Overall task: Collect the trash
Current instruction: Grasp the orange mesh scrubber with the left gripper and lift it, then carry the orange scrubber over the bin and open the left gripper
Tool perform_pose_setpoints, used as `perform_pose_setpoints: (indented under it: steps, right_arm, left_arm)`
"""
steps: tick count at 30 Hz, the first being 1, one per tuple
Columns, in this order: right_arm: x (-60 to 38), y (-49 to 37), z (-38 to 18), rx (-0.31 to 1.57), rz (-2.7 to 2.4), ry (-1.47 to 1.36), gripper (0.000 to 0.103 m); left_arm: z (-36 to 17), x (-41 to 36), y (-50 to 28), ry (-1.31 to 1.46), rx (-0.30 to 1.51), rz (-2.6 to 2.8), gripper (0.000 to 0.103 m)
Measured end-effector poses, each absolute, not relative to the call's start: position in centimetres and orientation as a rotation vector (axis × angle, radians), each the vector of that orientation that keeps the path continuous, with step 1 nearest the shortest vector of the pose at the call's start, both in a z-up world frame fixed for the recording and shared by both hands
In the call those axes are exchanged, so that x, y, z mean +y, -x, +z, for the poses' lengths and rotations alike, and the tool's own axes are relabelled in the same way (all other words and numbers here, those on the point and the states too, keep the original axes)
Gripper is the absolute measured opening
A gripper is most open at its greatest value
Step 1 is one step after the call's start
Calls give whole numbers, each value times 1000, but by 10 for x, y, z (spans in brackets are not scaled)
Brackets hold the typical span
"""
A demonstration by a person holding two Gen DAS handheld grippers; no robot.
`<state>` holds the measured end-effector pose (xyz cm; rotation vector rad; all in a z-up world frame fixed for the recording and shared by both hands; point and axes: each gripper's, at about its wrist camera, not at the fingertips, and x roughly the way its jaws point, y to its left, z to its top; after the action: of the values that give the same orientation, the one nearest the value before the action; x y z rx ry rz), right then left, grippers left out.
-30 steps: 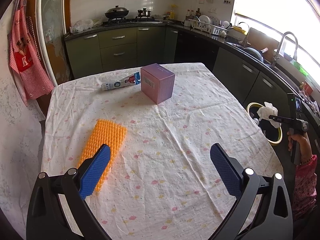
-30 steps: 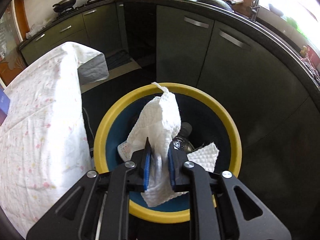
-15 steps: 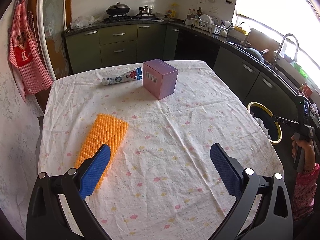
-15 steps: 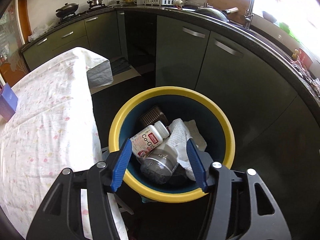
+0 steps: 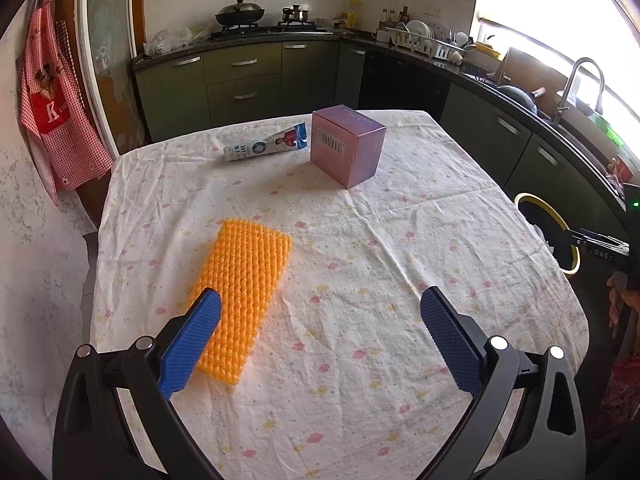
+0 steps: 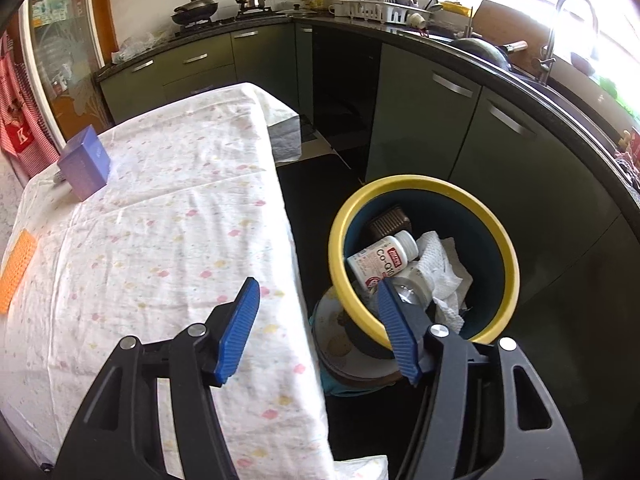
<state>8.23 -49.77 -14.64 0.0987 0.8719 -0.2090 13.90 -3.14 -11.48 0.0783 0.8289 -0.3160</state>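
My left gripper point(image 5: 320, 300) hangs open over the near part of the table point(image 5: 360, 360), holding nothing. An orange knobbly pad point(image 5: 240, 296) lies by its left finger. Farther back stand a purple box point(image 5: 348, 144) and a flat printed tube point(image 5: 266, 146). My right gripper point(image 6: 318, 286) is empty, its jaws still opening, above the table's edge and the yellow-rimmed bin point(image 6: 420, 184) on the floor. In the bin lie a white paper towel point(image 6: 444, 268), a white pill bottle point(image 6: 380, 258) and a dark container.
Dark green kitchen cabinets point(image 6: 420, 120) curve closely around the bin. A sink and dish rack sit on the counter behind. A red checked apron point(image 5: 52, 112) hangs at the left wall. The purple box point(image 6: 84, 168) and orange pad point(image 6: 16, 272) also show on the flowered cloth.
The right gripper let go of the paper towel, which now lies in the bin, then opened and drew back and left toward the table. The left gripper crept slightly forward and lower.
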Motion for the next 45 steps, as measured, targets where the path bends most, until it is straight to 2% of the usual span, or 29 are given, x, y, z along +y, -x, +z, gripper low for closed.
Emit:
perform_pose_setpoints:
  steps: [9,21,23,26,27,32,34,37,45]
  right_arm:
    - [-455,-78,-150,903,-93,-80,59]
    - [-444,-84,-154,922,-60,-73,59]
    - [-443,-85,-156,925,-58,-75,59]
    - [-442,-85,-157,928,-52,-76,59]
    - [-441,-86,-157,929,-51,-75,59]
    - [-443,-85,-157,923,-48,-83,59]
    - [-443,-84,-156,922,-47,-86,59]
    - [-443,-83,-155,917,-40,-88,59]
    - [-450,-73,-153,916,-53,-88,59]
  left_arm:
    - [-132,-2,-184,-116,905,-326,98]
    - [-175,-3,-216,-169,1016,-365,97]
    - [-177,-3,-216,-173,1018,-369,91]
    - [-182,-2,-219,-175,1037,-364,75]
    - [-183,-2,-219,-169,1044,-368,66]
    - [-181,1,-216,-154,1033,-370,45]
    - [-176,2,-211,-144,1012,-377,30]
    - [-165,-3,-203,-143,986,-407,17]
    - [-126,-52,-179,-200,914,-521,15]
